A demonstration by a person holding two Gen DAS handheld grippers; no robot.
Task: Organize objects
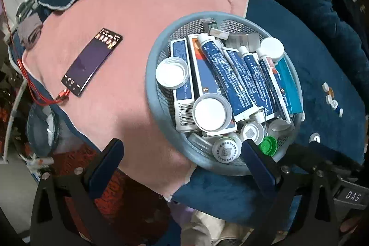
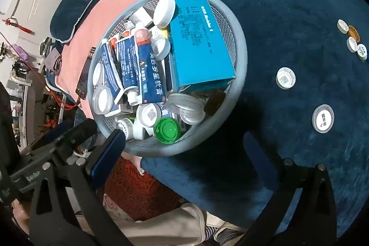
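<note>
Spread under both my hands is a deep blue plush blanket, with a pink cloth lying over its far left part. I'm holding my left gripper wide apart, nothing between its blue pads, and its right finger is hanging just over the near rim of the round grey mesh basket. That basket is sitting ahead and slightly right of it, crammed with blue-and-white ointment tubes, flat cartons and white plastic caps, with a small green screw cap right by that finger. Well off to the left on the pink cloth, a dark smartphone is lying with a red cable plugged in.

I'm keeping my right gripper spread wide too, holding nothing; the basket is just ahead of its left finger, a turquoise cardboard box leaning inside. Loose white bottle caps are scattered on the blanket ahead and to the right.
</note>
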